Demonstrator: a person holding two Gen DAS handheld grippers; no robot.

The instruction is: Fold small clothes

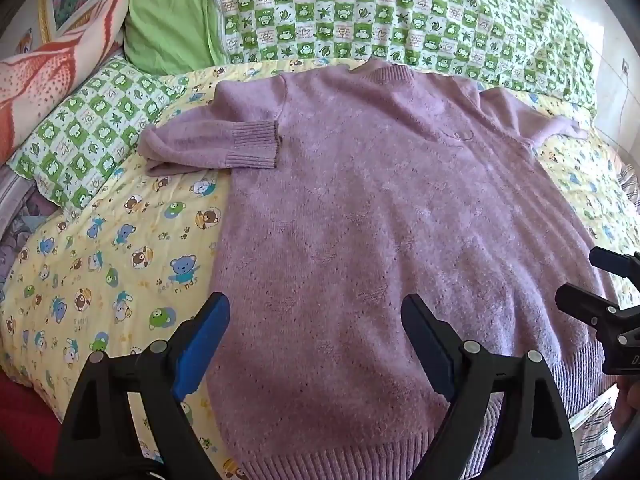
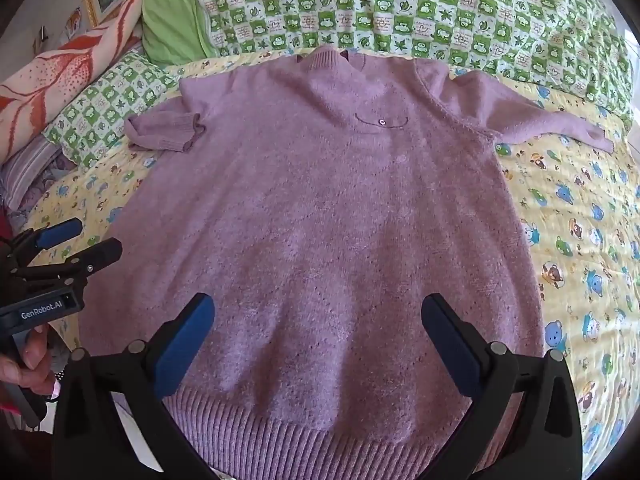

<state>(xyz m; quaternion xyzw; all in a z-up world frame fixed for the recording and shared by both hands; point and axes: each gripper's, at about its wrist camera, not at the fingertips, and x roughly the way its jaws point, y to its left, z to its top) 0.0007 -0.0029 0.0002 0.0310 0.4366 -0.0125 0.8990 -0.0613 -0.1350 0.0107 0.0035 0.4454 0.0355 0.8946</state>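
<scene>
The purple sweater (image 2: 320, 208) lies flat on the yellow cartoon-print sheet (image 2: 580, 220), front side up, collar (image 2: 328, 58) at the far end and ribbed hem (image 2: 304, 428) at the near end. Its left sleeve (image 1: 208, 146) is folded inward, the ribbed cuff (image 1: 256, 144) resting against the side of the body panel. Its right sleeve (image 2: 536, 118) extends outward across the sheet. A small stitched detail with a shiny dot (image 2: 381, 121) sits on the chest below the collar.

The left gripper (image 1: 316, 332) hangs above the lower left portion of the sweater, fingers spread wide with nothing between them. The right gripper (image 2: 318, 332) hangs above the lower middle of the sweater near the hem, fingers likewise spread wide and empty. Whether either set of fingertips touches the knit cannot be determined from these views. A hand (image 2: 34, 360) grips the handle of the left gripper.

Beyond the collar lies a green checked quilt (image 2: 400, 4). A matching green checked pillow (image 1: 84, 136) sits just beside the folded sleeve, and an orange-patterned blanket (image 1: 52, 64) lies behind it.
</scene>
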